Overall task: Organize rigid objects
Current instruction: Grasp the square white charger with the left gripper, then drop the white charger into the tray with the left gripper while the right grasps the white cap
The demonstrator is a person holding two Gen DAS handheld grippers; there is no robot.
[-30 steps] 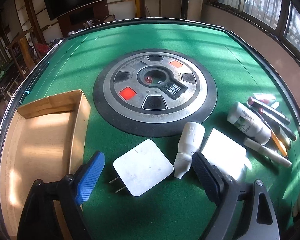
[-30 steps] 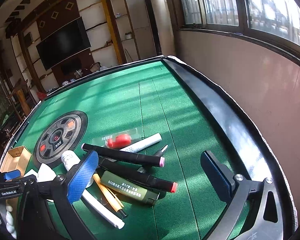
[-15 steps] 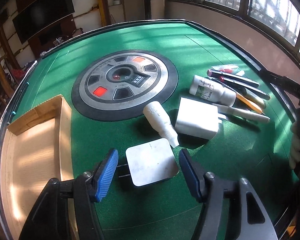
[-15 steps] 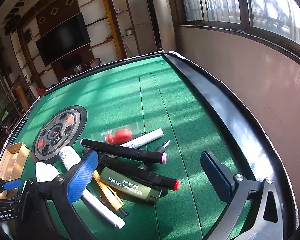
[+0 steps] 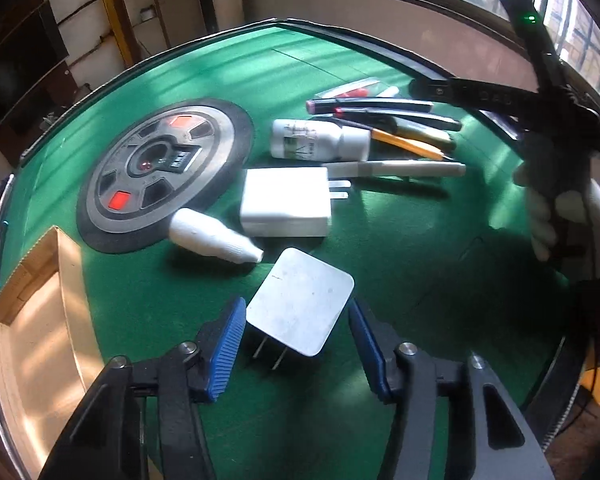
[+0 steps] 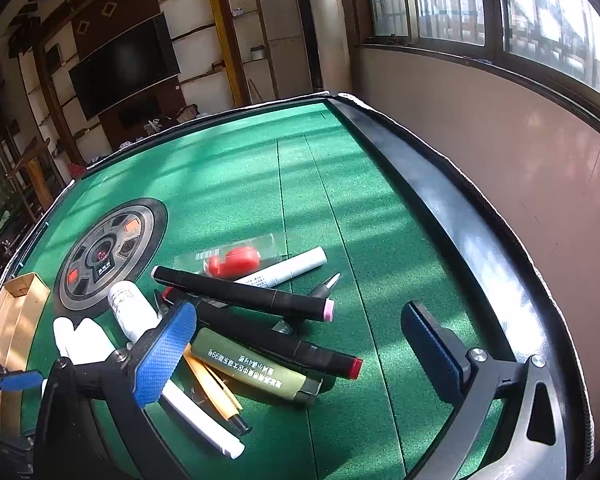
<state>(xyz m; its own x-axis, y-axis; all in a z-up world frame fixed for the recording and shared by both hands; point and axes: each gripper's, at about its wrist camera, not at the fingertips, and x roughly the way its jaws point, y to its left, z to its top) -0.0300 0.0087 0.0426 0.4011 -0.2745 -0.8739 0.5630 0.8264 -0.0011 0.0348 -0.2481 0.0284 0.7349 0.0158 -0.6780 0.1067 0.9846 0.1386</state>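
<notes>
In the left wrist view my left gripper [image 5: 296, 344] is open, its blue pads on either side of a flat white plug adapter [image 5: 300, 300] lying on the green felt, not touching it. Beyond lie a white charger block [image 5: 286, 200], a small white bottle [image 5: 212, 238] on its side, a labelled white bottle [image 5: 316, 140] and a pile of pens [image 5: 396, 120]. In the right wrist view my right gripper [image 6: 300, 344] is open and empty above two black markers [image 6: 260, 296], a green lighter [image 6: 256, 364], an orange pen [image 6: 212, 384] and a white pen [image 6: 200, 416].
An open cardboard box [image 5: 28, 320] stands at the table's left edge and shows in the right wrist view [image 6: 16, 312]. A round dice console [image 5: 160, 168] sits mid-table. A red item in a clear packet [image 6: 236, 260] lies past the markers. A black raised rim [image 6: 440, 220] borders the table.
My left gripper has swung right and come closer to the flat plug adapter, which now sits between its pads. The right gripper has barely moved.
</notes>
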